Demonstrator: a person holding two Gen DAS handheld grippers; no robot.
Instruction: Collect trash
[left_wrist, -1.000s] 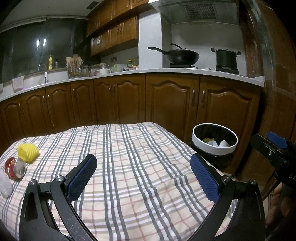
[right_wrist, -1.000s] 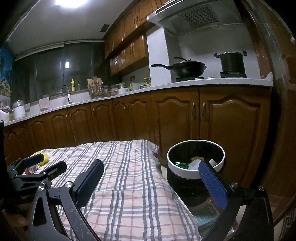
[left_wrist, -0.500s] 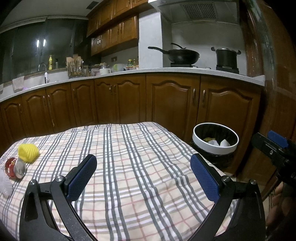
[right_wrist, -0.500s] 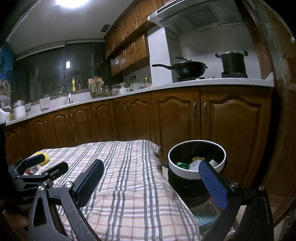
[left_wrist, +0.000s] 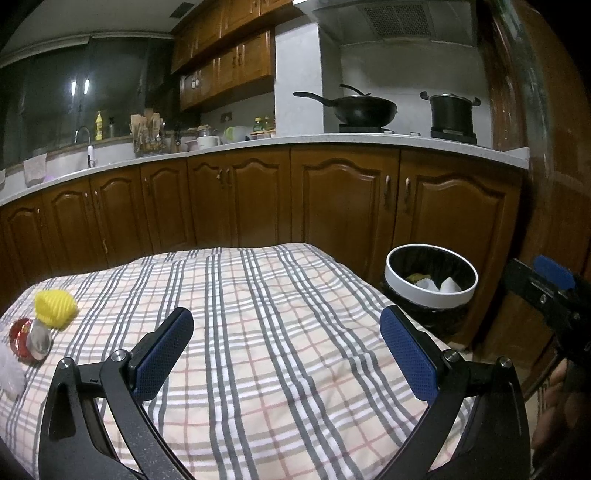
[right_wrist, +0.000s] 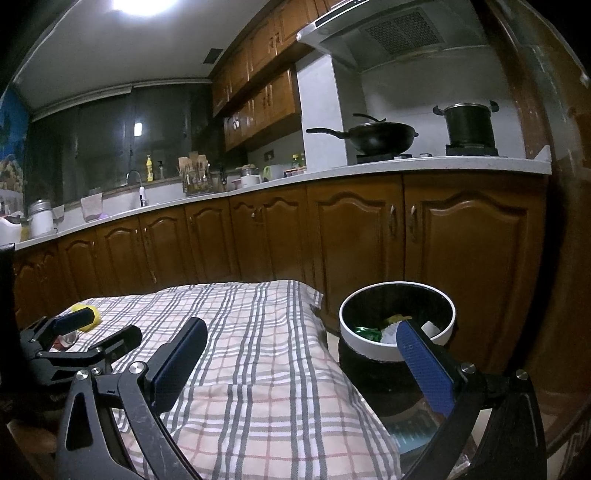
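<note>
Checked tablecloth (left_wrist: 280, 332) stood mostly bare — wide open stretch up to far edge. Left gripper (left_wrist: 286, 354) hung over it, jaws spread wide, empty. Right gripper (right_wrist: 295, 356) likewise agape, empty, over cloth's corner nearest bin (right_wrist: 397, 325). Bin stood on floor beside that corner, scraps inside. At cloth's opposite end — three pieces: yellow wad (left_wrist: 55, 308), red-silver wrapper (left_wrist: 29, 338), white scrap (left_wrist: 9, 373).

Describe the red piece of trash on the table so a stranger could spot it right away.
Start at the table with the checked cloth in front of the brown kitchen cabinets, and look at its left edge, far from the bin. Three bits of trash lie there close together. Between the yellow crumpled lump and the white fluffy piece lies the shiny red wrapper, partly silver.
</note>
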